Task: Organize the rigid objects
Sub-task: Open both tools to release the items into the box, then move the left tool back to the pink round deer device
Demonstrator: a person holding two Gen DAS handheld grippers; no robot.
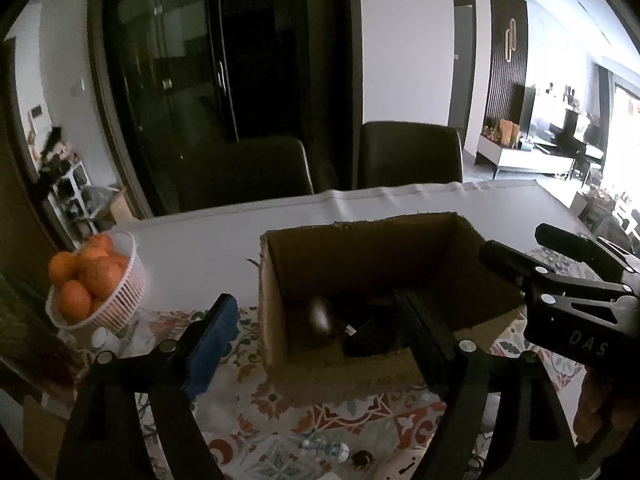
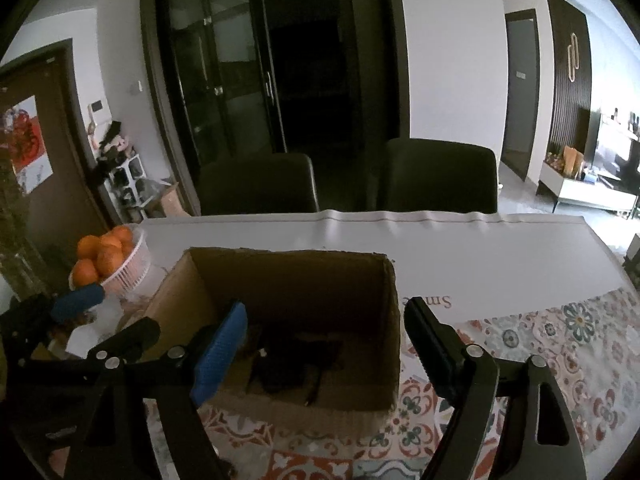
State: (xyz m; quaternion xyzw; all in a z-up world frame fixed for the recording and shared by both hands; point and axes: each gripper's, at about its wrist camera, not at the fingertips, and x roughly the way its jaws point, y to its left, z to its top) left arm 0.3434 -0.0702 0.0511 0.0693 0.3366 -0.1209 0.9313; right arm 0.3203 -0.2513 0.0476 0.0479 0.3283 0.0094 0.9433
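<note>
An open-topped cardboard box (image 1: 360,368) (image 2: 280,280) stands on the patterned tablecloth. Inside it lie black items (image 1: 368,334) (image 2: 296,364) and a dark, blurred oval thing (image 1: 322,318); what they are I cannot make out. My left gripper (image 1: 320,322) hovers over the box's near left corner, open, one finger with a blue pad (image 1: 216,336), and nothing is pressed between its fingers. My right gripper (image 2: 326,338) stands open over the box's near side and holds nothing. Each gripper shows in the other's view: the right gripper (image 1: 536,248) beside the box's right wall, the left gripper (image 2: 104,320) at its left.
A white basket (image 1: 120,300) (image 2: 134,268) of oranges stands left of the box. A white sheet (image 1: 360,208) (image 2: 480,256) covers the table's far half, with two dark chairs (image 1: 408,152) behind it. A small bottle (image 1: 326,449) lies on the cloth near the front.
</note>
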